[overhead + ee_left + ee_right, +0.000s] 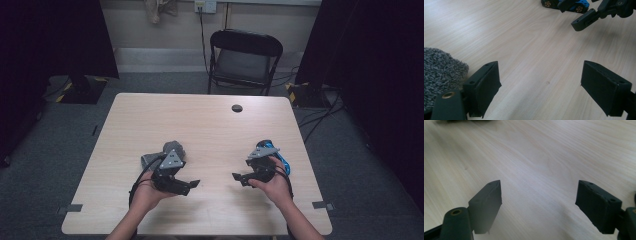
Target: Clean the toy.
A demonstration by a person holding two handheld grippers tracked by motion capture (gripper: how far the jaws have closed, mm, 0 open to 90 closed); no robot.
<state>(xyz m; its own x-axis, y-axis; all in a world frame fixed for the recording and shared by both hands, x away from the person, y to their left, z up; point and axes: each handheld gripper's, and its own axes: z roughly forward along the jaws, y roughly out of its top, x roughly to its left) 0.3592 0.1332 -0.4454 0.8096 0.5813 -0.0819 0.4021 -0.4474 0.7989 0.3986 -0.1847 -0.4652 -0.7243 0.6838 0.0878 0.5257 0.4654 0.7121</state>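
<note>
Both grippers hang low over the near half of the table (210, 125), pointing inward at each other, and neither holds anything. The left gripper (540, 85) has its jaws wide apart over bare wood; the right gripper (539, 202) is spread just as wide and also empty.

The grey cloth (167, 152) lies on the table just behind the left gripper, and in the left gripper view its fuzzy edge (441, 72) sits just beside the left jaw, outside the gap. A blue and black toy (567, 4) lies just behind the right gripper.

The step in hand looks like a reach for the cloth. To do it well, the left gripper should turn towards the cloth until a fold lies squarely between the pads, then come down low so the lower pad slides under the pile instead of skimming it. Closing only on the fuzz risks a slip; a thick bunched part is the better bite.

Much is unclear. The left gripper's plate covers part of the cloth in the high view, so its shape and folds are hard to read. The toy is cut off at the frame edge and half hidden by the right hand (272, 182), and I cannot tell what it is.
</note>
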